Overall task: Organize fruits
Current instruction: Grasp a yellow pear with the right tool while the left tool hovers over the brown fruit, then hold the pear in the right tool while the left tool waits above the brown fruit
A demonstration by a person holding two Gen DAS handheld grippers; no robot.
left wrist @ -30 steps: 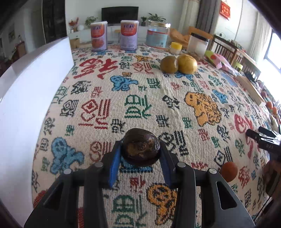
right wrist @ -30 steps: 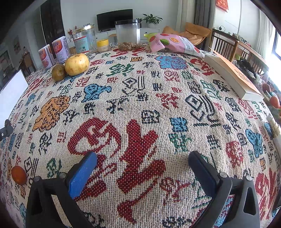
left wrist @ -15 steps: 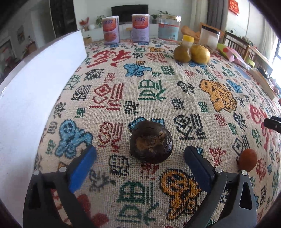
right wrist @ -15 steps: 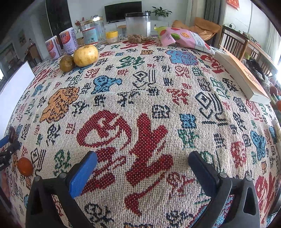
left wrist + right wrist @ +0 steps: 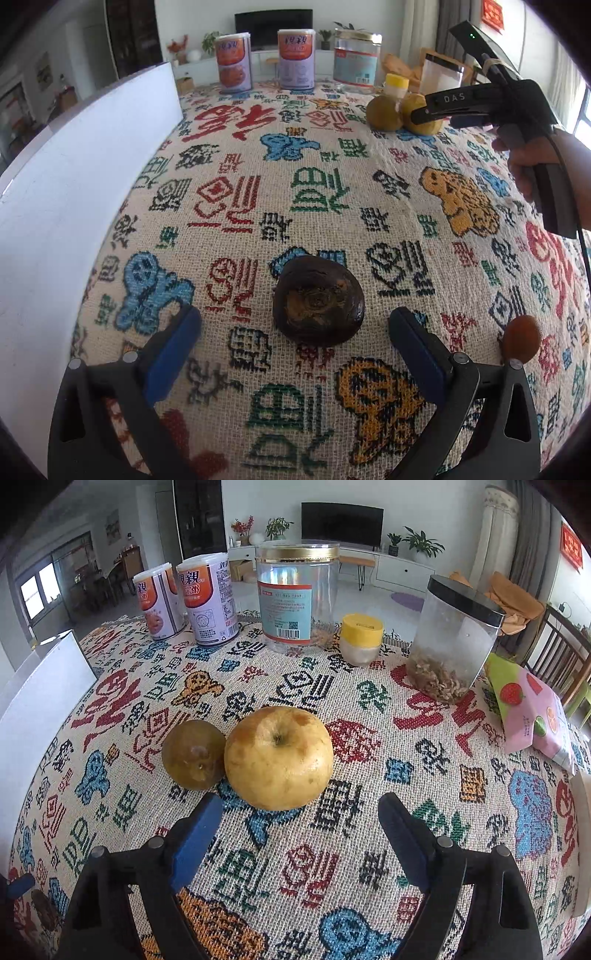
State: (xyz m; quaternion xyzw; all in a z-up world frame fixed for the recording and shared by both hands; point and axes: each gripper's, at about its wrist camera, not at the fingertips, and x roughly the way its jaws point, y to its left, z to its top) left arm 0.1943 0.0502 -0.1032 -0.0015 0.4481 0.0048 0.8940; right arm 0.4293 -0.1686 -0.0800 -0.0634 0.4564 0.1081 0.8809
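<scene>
A dark brown fruit [image 5: 318,301] lies on the patterned tablecloth, free between the fingers of my open left gripper [image 5: 295,336]. A small orange fruit [image 5: 521,339] lies to its right. My right gripper [image 5: 297,821] is open and empty, just short of a yellow apple [image 5: 279,757] that touches a greenish-brown fruit [image 5: 192,754]. In the left wrist view the same pair, the apple [image 5: 424,118] and the greenish-brown fruit [image 5: 384,113], sits at the far right, with the right gripper body [image 5: 480,103] over it.
A white box wall [image 5: 74,184] runs along the left edge. At the back stand two printed cans [image 5: 207,598], a clear jar with a gold lid [image 5: 297,598], a small yellow-lidded jar [image 5: 360,639] and a black-lidded jar [image 5: 452,642]. A pink snack bag [image 5: 532,716] lies right.
My left gripper opened and let go of the dark fruit, which now rests on the cloth. My right gripper moved across the table up to the yellow apple.
</scene>
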